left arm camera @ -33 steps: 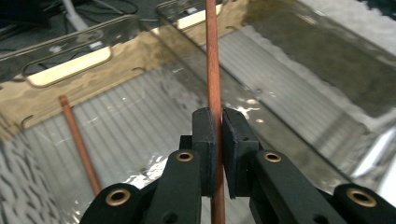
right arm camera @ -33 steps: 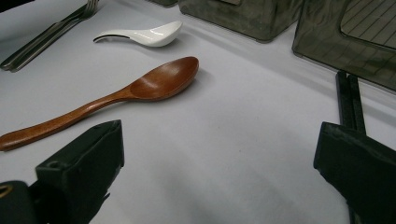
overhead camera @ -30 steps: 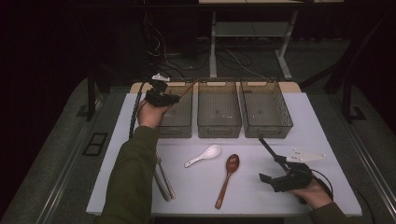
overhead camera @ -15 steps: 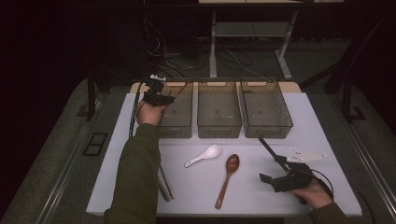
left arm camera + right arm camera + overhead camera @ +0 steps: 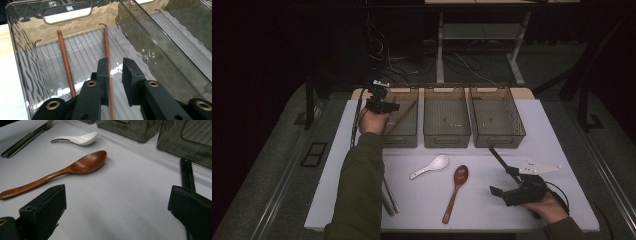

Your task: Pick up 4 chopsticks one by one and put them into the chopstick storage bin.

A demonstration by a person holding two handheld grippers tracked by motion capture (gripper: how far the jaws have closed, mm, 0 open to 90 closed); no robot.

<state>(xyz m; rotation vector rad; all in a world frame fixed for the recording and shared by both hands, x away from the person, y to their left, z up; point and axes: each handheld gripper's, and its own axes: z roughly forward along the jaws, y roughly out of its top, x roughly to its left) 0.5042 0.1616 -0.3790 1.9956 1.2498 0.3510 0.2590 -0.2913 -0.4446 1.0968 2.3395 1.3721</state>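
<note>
Two brown chopsticks (image 5: 65, 65) are lying in the left bin (image 5: 408, 137), one flat on its ribbed floor, the other blurred between the jaws of our left gripper (image 5: 115, 67). We are holding that gripper over the bin's near end; its jaws have just been opening and are standing slightly apart, one pad touching the stick, the other clear. Our right gripper (image 5: 115, 210) is resting on the white table (image 5: 562, 150), jaws gaping wide. Wooden spoon (image 5: 75, 168) and white spoon (image 5: 78, 138) are lying ahead of it.
</note>
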